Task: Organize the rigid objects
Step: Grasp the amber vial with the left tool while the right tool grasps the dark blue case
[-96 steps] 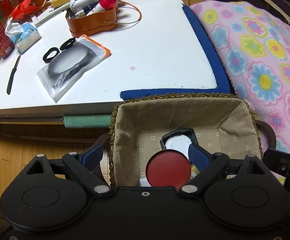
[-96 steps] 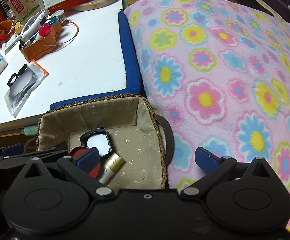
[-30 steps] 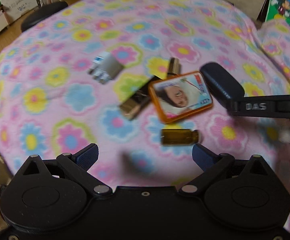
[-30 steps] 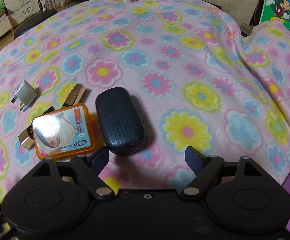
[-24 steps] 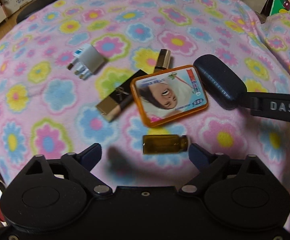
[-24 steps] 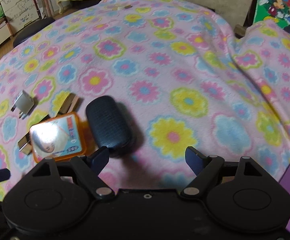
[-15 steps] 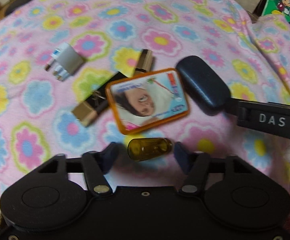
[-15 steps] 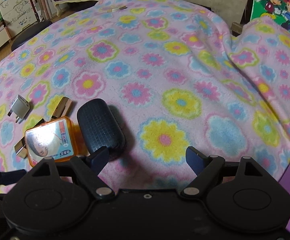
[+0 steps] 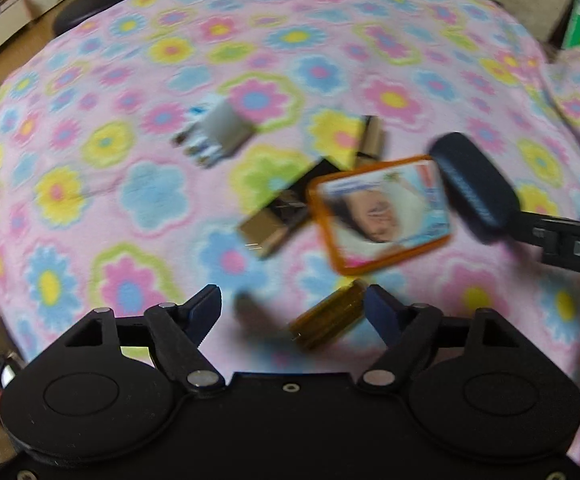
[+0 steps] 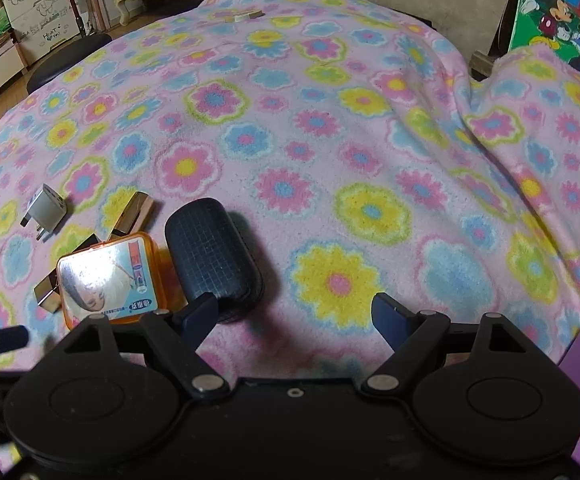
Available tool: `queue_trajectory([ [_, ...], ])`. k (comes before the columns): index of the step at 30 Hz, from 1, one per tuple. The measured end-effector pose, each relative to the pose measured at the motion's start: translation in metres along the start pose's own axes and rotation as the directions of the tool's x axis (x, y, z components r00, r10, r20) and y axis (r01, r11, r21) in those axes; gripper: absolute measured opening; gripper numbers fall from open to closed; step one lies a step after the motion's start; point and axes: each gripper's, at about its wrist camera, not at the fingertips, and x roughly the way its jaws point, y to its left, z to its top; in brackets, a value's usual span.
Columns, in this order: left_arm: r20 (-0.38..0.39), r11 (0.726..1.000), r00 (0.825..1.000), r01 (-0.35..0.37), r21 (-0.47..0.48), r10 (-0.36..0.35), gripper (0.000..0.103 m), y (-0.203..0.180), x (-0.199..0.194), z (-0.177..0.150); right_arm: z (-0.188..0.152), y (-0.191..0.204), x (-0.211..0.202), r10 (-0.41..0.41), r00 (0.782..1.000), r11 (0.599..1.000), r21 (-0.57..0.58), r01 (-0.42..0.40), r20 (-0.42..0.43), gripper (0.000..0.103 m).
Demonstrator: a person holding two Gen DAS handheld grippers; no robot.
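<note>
On the flowered blanket (image 9: 129, 208), a small amber bottle (image 9: 326, 320) lies tilted between the fingers of my left gripper (image 9: 292, 304). It is close to the right finger and far from the left one. The jaws are opening and do not press on it. Beyond it lie an orange tin (image 9: 382, 216), a black-and-gold box (image 9: 277, 216), a gold tube (image 9: 370, 140) and a white plug adapter (image 9: 217, 136). My right gripper (image 10: 292, 316) is open with nothing between its fingers. Its left finger is at the near end of a dark case (image 10: 213, 256).
The blanket (image 10: 370, 140) spreads wide and bare to the right of the case. A small pale item (image 10: 247, 15) lies at its far edge. A black stool (image 10: 69, 60) stands beyond the blanket's left side, and a cartoon poster (image 10: 562, 16) leans at the back right.
Half a second ago my left jaws were narrowed around the amber bottle; now they stand wider. The bottle has tipped and lies by the right finger. The right gripper has hardly moved.
</note>
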Motion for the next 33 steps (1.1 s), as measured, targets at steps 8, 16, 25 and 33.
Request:
queue_trajectory([
  [8, -0.019, 0.999, 1.000, 0.004, -0.037, -0.005, 0.082, 0.020, 0.004, -0.003, 0.001, 0.031, 0.008, 0.004, 1.000, 0.993, -0.118, -0.004, 0.004, 0.083],
  [16, -0.039, 0.999, 0.999, 0.000, -0.052, -0.002, 0.083, 0.039, 0.004, -0.005, 0.003, 0.033, 0.024, -0.025, 0.998, 0.990, -0.140, 0.017, -0.058, 0.016],
  [25, -0.054, 0.994, 0.998, -0.013, -0.106, 0.007, 0.083, 0.065, 0.005, -0.005, 0.001, -0.023, 0.008, -0.017, 0.994, 0.997, 0.069, 0.024, -0.107, 0.037],
  [33, -0.051, 0.988, 0.999, 0.008, -0.153, -0.016, 0.083, 0.080, -0.003, -0.005, 0.043, 0.012, 0.022, 0.010, 0.997, 0.976, 0.219, 0.006, -0.073, 0.096],
])
